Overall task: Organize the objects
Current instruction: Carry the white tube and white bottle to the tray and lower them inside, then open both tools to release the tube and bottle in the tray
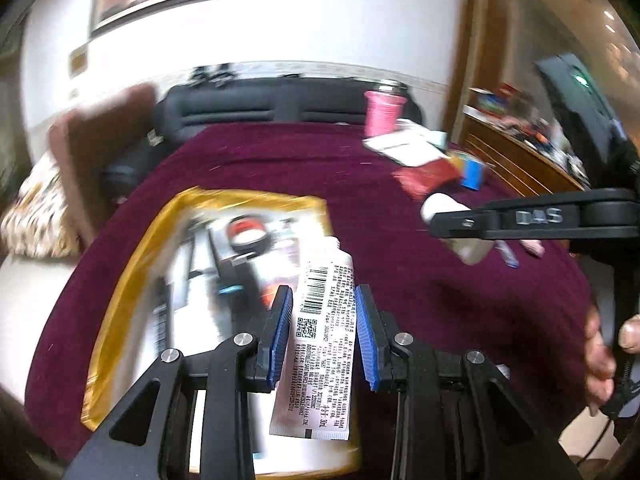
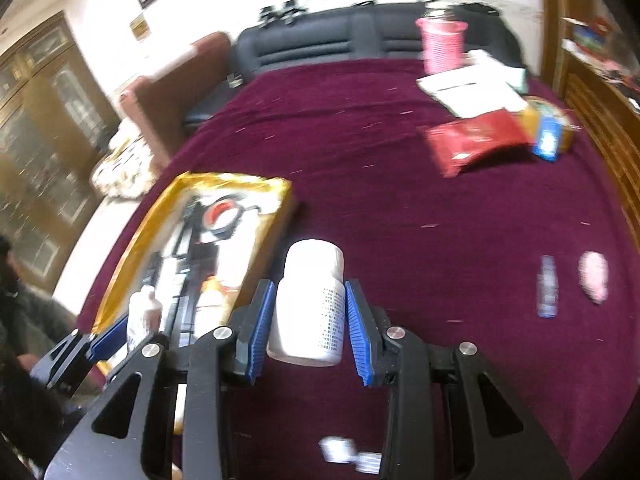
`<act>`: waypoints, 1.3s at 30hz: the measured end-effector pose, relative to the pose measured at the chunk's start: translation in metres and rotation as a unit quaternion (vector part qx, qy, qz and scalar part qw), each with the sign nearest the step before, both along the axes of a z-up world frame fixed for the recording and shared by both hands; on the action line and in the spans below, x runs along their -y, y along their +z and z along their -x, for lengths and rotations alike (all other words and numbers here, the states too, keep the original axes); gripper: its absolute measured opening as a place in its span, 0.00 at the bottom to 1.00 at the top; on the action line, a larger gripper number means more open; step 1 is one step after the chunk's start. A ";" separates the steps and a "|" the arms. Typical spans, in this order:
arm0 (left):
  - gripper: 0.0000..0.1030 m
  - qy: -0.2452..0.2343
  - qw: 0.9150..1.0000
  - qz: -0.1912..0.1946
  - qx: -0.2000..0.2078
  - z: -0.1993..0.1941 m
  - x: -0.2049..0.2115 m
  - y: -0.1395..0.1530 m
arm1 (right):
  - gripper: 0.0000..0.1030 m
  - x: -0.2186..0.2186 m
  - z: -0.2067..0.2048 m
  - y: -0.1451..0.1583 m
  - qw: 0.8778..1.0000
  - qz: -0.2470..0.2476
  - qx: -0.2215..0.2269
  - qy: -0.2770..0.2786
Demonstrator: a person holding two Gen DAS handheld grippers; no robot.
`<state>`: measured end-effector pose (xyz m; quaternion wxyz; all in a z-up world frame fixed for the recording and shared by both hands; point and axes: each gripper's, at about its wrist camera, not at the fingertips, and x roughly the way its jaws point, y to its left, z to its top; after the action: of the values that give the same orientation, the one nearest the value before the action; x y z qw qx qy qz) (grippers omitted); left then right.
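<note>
My left gripper (image 1: 324, 332) is shut on a white tube (image 1: 320, 344) with a barcode and small print, held over the right edge of a gold-rimmed box (image 1: 132, 276) that holds several small items. My right gripper (image 2: 310, 324) is shut on a white bottle (image 2: 310, 300) with a white cap, held above the maroon cloth just right of the same box (image 2: 168, 204). The right gripper and its bottle also show in the left wrist view (image 1: 456, 216). The left gripper with the tube shows at the lower left of the right wrist view (image 2: 140, 320).
A maroon cloth (image 2: 380, 184) covers the table. At the far right lie a red packet (image 2: 472, 140), a blue item (image 2: 548, 140), white papers (image 2: 472, 88) and a pink cup (image 2: 442, 42). A small bottle (image 2: 547, 286) and a pink object (image 2: 594, 276) lie at right. A dark sofa (image 2: 312, 44) stands behind.
</note>
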<state>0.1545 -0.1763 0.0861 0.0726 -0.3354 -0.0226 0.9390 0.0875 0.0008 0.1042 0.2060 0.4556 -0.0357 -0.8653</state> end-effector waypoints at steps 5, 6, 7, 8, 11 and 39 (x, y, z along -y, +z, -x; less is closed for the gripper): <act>0.26 0.058 0.998 -0.018 0.023 -0.002 0.055 -0.020 | 0.33 0.055 0.004 -0.018 0.998 0.008 0.034 0.052; 0.26 0.064 0.997 -0.021 0.027 -0.002 0.061 -0.023 | 0.33 0.064 0.004 -0.022 0.997 0.006 0.039 0.059; 0.26 0.073 0.996 -0.025 0.033 0.001 0.069 -0.028 | 0.33 0.076 0.006 -0.027 0.997 0.002 0.045 0.068; 0.26 0.079 0.996 -0.026 0.038 0.003 0.073 -0.032 | 0.33 0.082 0.006 -0.031 0.996 -0.001 0.050 0.073; 0.26 0.083 0.995 -0.034 0.050 0.005 0.085 -0.043 | 0.33 0.102 0.005 -0.044 0.994 -0.007 0.068 0.089; 0.61 0.100 0.995 -0.007 0.014 -0.003 0.074 -0.029 | 0.38 0.121 0.034 -0.050 0.998 -0.021 0.033 0.052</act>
<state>0.1572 -0.2507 0.0573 -0.0202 -0.3445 -0.0636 0.9364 0.0540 -0.1203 0.0537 0.2395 0.4896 -0.0007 -0.8384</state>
